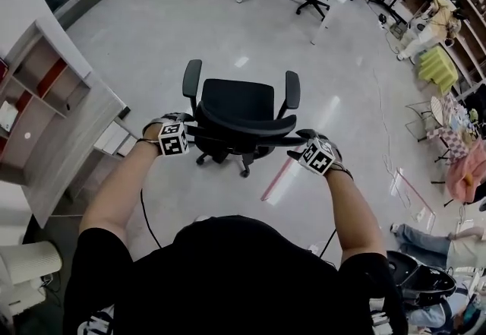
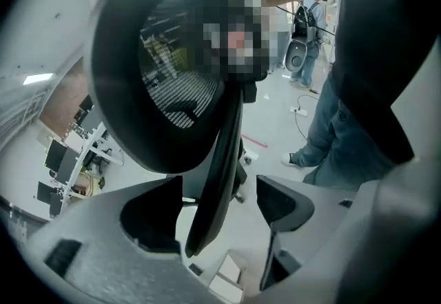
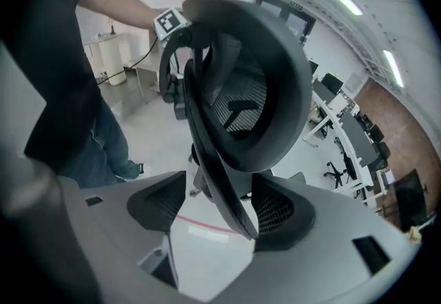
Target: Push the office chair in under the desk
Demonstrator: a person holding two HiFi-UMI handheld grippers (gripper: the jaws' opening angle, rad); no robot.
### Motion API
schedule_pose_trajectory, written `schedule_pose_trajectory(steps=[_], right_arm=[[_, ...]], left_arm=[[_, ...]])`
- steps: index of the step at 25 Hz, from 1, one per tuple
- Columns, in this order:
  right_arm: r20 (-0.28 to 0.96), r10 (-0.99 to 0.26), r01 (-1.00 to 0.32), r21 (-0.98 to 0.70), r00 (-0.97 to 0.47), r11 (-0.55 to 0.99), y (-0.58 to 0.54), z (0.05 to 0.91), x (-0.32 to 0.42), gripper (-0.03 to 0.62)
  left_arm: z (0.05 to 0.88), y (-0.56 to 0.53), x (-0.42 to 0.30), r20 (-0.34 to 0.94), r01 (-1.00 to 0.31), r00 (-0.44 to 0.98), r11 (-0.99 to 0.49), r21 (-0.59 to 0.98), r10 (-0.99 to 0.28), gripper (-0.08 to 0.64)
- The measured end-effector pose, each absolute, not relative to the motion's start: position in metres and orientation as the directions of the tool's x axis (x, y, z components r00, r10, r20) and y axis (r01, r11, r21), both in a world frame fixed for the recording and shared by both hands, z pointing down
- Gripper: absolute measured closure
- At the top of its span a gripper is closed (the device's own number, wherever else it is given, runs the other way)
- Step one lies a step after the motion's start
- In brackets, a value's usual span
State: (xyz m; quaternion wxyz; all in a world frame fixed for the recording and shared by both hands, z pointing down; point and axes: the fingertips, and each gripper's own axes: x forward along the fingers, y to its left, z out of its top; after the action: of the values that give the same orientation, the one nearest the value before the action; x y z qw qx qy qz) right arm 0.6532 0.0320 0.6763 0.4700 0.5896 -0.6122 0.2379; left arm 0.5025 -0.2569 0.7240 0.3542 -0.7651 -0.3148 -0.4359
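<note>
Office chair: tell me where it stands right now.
Head view, centre: the office chair stands on the floor, backrest between the left gripper and right gripper, wooden desk to its left.

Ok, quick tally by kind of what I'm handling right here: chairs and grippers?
Chairs: 1, the black mesh-back office chair
Grippers: 2, the left gripper and the right gripper, each with open jaws astride the backrest edge
Total: 3

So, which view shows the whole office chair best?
The head view: the office chair shows with seat, both armrests and castors. The left and right gripper views show little but its backrest, close up.
</note>
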Motion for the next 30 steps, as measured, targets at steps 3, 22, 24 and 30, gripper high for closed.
schedule_pose_trajectory(steps=[3, 22, 24, 30], right_arm=[[0.887, -0.44, -0.938, 0.262, 0.142, 0.225, 0.031, 0.698, 0.661, 0.301], [0.944, -0.197, -0.817, 0.328, 0.264, 0.474, 0.021, 0.768, 0.675, 0.412], [0.939, -0.204, -0.81, 0.342, 0.276, 0.477, 0.02, 0.767, 0.677, 0.44], [0.934, -0.215, -0.802, 0.355, 0.285, 0.481, 0.023, 0.766, 0.681, 0.462]], left_arm=[[0.745, -0.256, 0.508, 0.922, 0.802, 0.365, -0.546, -0.241, 0.13, 0.221], [0.793, -0.274, 0.518, 0.953, 0.821, 0.294, -0.49, -0.293, -0.077, 0.354], [0.793, -0.274, 0.518, 0.949, 0.814, 0.305, -0.495, -0.304, -0.082, 0.356], [0.793, -0.27, 0.521, 0.945, 0.803, 0.315, -0.505, -0.316, -0.09, 0.357]])
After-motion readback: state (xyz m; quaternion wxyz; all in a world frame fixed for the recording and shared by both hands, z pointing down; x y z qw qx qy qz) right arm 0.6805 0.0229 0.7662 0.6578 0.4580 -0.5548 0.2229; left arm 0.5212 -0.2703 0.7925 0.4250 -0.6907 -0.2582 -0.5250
